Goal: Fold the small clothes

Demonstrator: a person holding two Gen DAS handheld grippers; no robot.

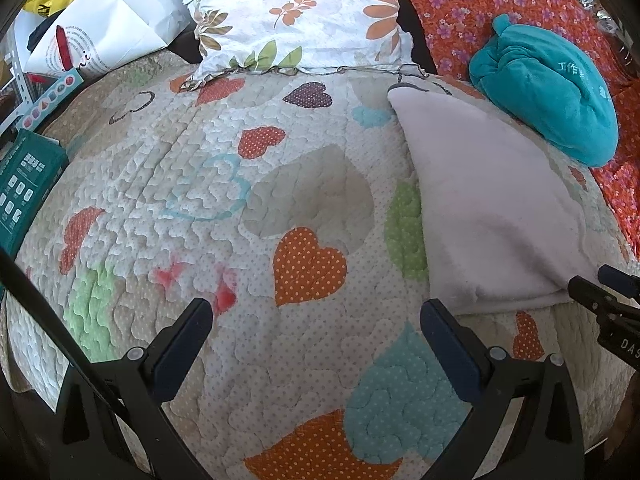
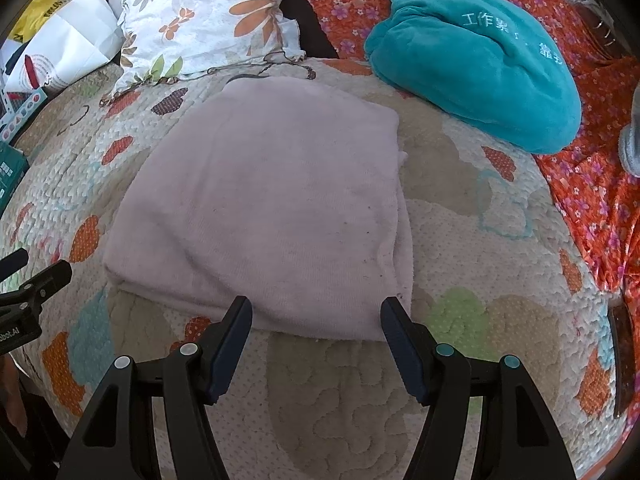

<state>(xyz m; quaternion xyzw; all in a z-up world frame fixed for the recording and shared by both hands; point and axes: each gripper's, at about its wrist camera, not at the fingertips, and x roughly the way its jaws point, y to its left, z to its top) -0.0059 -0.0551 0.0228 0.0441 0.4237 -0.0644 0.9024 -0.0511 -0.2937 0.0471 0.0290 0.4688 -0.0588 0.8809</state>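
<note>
We see the folded pale pink cloth (image 2: 260, 208) lying flat on the heart-patterned quilt (image 2: 460, 248) (teal plush (image 2: 480, 68) beyond it), with left gripper (image 1: 316, 312) and right gripper (image 2: 316, 312) both spread, holding nothing.

pale lilac cloth (image 2: 264, 200), teal plush (image 2: 480, 64), beige quilt (image 2: 460, 248) w/ dotted hearts, orange floral sheet (image 2: 592, 200), white floral pillow (image 2: 208, 20)
</note>
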